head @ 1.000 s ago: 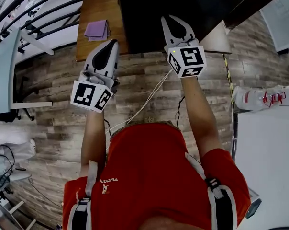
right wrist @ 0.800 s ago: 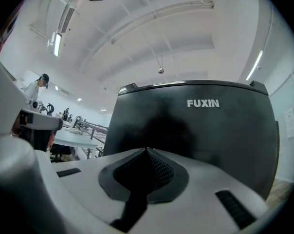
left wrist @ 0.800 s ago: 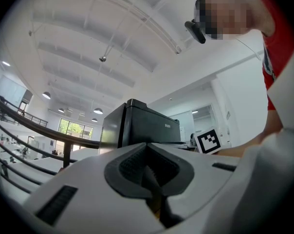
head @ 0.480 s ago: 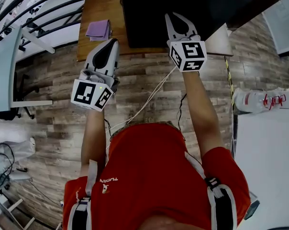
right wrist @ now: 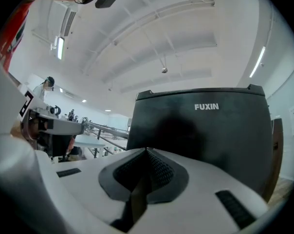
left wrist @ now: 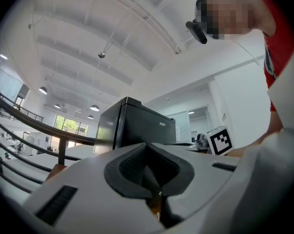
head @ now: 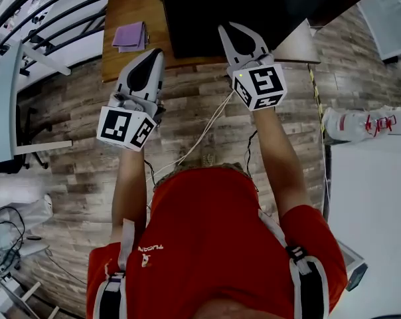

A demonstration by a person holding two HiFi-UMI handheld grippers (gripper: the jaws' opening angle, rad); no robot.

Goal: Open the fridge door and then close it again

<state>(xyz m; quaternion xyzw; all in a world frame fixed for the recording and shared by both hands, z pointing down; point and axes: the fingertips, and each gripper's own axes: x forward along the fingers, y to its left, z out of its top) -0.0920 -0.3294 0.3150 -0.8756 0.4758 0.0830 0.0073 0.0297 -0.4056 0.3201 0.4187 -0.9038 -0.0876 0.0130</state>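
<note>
The right hand-held gripper (head: pixel 226 32) is pointing level at the front of the black fridge (head: pixel 207 8), its jaws pressed together with nothing between them. This is probably because a closed tip is better suited than a spread one to hooking or nudging a door edge. The left hand-held gripper (head: pixel 155 56) is likewise pressed shut and empty. It is hanging beside the right one but further from the fridge, over the near edge of the wooden table (head: pixel 137 5), and so appears to be waiting in reserve rather than working. The fridge is standing on that table directly ahead of the person, with its branded front filling the right gripper view. The door is looking shut there, so the opening step is judged not yet begun. No handle is showing in any view, and the edge from which the door swings cannot be told. A folded purple cloth (head: pixel 131 37) is lying on the table to the left of the fridge, well clear of the door's likely path. White cables (head: pixel 204 135) are trailing from the grippers toward the person's red shirt (head: pixel 214 244), slack enough not to be hindering a pull.
</note>
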